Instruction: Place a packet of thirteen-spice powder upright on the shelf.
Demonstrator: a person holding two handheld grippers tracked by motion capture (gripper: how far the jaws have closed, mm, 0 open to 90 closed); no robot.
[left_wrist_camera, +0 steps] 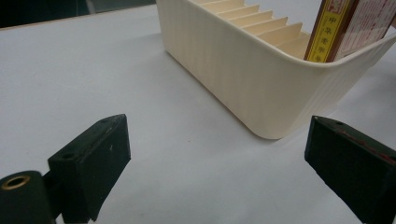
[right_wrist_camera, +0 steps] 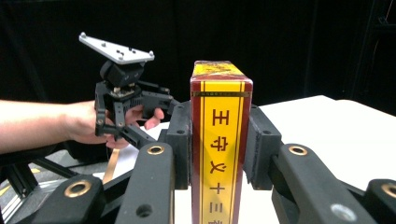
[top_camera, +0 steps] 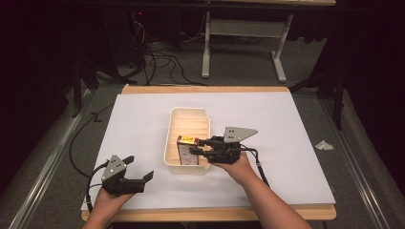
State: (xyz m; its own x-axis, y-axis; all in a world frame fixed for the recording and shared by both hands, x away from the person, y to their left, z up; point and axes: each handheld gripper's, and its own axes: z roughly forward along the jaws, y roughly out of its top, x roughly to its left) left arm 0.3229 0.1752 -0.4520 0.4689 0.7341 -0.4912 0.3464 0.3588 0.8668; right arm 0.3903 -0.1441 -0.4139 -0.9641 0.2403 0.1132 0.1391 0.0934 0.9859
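**A:** So where does the box sit right now?

**B:** The red-and-yellow box point(top_camera: 187, 150) stands upright in the near end of the cream slotted tray point(top_camera: 173, 125), which sits in the middle of the white-covered bench point(top_camera: 286, 143). The right gripper point(top_camera: 199, 146) has its fingers point(right_wrist_camera: 180, 140) clamped on the box's two sides (the right gripper view shows the pads pressed flat against it, yellow face with red characters toward the camera).

**A:** And the other one?

**B:** The left gripper point(top_camera: 138, 171) is down at the near left corner of the bench, well apart from the tray, with nothing in it. Its fingers point(left_wrist_camera: 100, 154) stand wide open, and in the left gripper view they frame the tray's rounded corner point(left_wrist_camera: 275, 126) with bare white surface between them. The box's top pokes up above the tray wall there too.

**A:** Tray tilted at all?

**B:** It looks flat on the bench from the high view.
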